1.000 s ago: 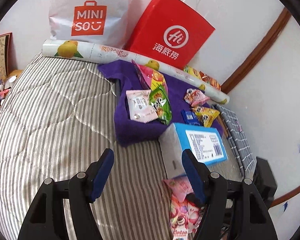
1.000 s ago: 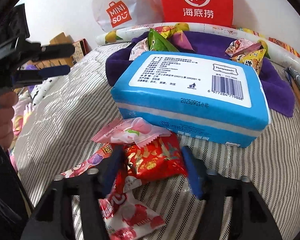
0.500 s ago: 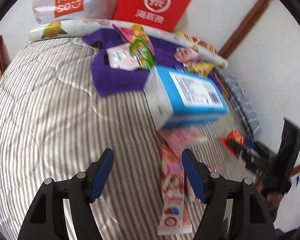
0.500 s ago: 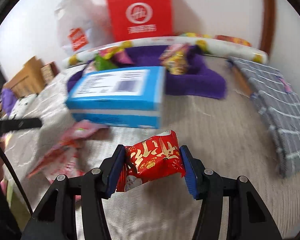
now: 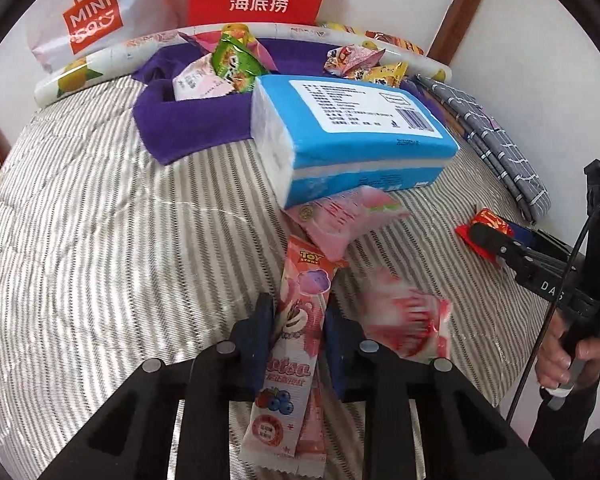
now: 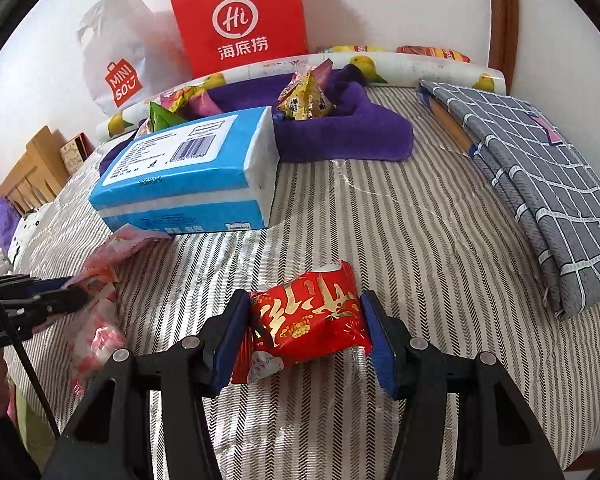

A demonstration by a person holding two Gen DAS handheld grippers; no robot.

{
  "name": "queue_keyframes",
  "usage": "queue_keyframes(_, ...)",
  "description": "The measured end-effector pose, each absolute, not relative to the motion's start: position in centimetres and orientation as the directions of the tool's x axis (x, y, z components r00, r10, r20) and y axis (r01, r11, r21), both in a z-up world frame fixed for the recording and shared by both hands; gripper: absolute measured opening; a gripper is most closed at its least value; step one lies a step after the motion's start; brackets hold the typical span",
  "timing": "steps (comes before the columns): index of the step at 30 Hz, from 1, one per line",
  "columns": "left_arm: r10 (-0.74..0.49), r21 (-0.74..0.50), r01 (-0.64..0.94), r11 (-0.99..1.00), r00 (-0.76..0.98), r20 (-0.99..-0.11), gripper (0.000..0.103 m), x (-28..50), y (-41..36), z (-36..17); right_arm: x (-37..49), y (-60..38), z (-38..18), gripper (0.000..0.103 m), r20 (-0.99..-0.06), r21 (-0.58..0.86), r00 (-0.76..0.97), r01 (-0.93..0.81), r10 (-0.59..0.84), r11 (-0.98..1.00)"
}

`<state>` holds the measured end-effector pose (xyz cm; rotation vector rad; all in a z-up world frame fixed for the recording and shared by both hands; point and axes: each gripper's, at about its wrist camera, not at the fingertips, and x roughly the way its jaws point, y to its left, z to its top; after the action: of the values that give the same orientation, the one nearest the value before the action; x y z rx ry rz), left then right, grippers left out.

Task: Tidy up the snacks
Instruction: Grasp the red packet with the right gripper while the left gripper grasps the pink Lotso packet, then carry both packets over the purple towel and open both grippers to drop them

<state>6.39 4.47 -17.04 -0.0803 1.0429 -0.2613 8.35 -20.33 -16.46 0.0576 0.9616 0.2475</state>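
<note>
My left gripper (image 5: 299,306) points down at the striped bed, its jaws closing, and its blue pads press the sides of a long pink Toy Story snack packet (image 5: 296,360). A pink packet (image 5: 340,216) lies half under the blue tissue pack (image 5: 352,132). To the right of my fingers lies a red-and-white packet (image 5: 404,316). My right gripper (image 6: 305,304) holds a red packet with gold lettering (image 6: 312,316) between its pads, the jaws easing open slightly. More snacks sit in the purple towel nest (image 6: 340,136) behind the tissue pack.
A red paper bag (image 6: 240,20) and a white Miniso bag (image 6: 120,76) lean on the wall behind a rolled fruit-print mat (image 6: 420,64). Folded grey checked cloth (image 6: 540,184) lies along the right side. A hand (image 5: 560,356) grips the right tool.
My left gripper dropped toward the bed and closed onto the long pink packet. The right gripper carried the red packet away from the pile in front of the tissue pack, out to the right.
</note>
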Motion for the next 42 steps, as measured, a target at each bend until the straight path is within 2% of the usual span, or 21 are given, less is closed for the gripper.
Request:
queue_keyframes(5, -0.231, -0.181, 0.149, 0.972, 0.483, -0.844, 0.023, 6.6, 6.1, -17.2, 8.4, -20.8, -16.5, 0.059, -0.804, 0.144, 0.551, -0.186, 0.224, 0.972)
queue_keyframes(12, -0.19, -0.122, 0.165, 0.979, 0.504, -0.842, 0.031, 6.1, 4.9, -17.3, 8.1, -20.9, -16.8, 0.067, -0.808, 0.141, 0.54, -0.209, 0.235, 0.968)
queue_keyframes(15, -0.178, -0.099, 0.176, 0.979, 0.516, -0.838, 0.031, 6.0, 4.5, -17.3, 7.8, -20.2, -17.0, 0.07, -0.813, 0.103, 0.542, -0.231, 0.215, 0.968)
queue_keyframes(17, -0.159, -0.076, 0.175, 0.982, 0.527, -0.835, 0.022, 6.0, 4.7, -17.3, 7.7, -19.8, -17.1, 0.07, -0.814, 0.066, 0.55, -0.236, 0.189, 0.97)
queue_keyframes(19, -0.174, -0.096, 0.172, 0.98, 0.527, -0.832, 0.019, 6.1, 5.1, -17.2, 7.5, -19.4, -17.2, 0.068, -0.81, 0.037, 0.562, -0.236, 0.168, 0.971)
queue_keyframes(21, -0.202, -0.137, 0.161, 0.977, 0.522, -0.829, 0.018, 6.2, 5.8, -17.2, 7.3, -19.2, -17.1, 0.054, -0.808, 0.038, 0.561, -0.253, 0.179, 0.967)
queue_keyframes(27, -0.22, -0.177, 0.131, 0.976, 0.548, -0.807, 0.017, 6.0, 7.3, -16.3, 7.0, -18.8, -16.0, 0.054, -0.795, 0.04, 0.57, -0.292, 0.208, 0.956)
queue_keyframes(32, -0.246, -0.213, 0.125, 0.969, 0.574, -0.781, 0.017, 6.2, 8.3, -14.8, 7.4, -18.8, -13.8, 0.054, -0.756, 0.099, 0.6, -0.292, 0.262, 0.951)
queue_keyframes(42, -0.284, -0.257, 0.134, 0.957, 0.61, -0.74, 0.017, 9.2, 8.8, -11.3, 11.2, -17.3, -8.5, 0.054, -0.682, 0.127, 0.666, -0.299, 0.302, 0.946)
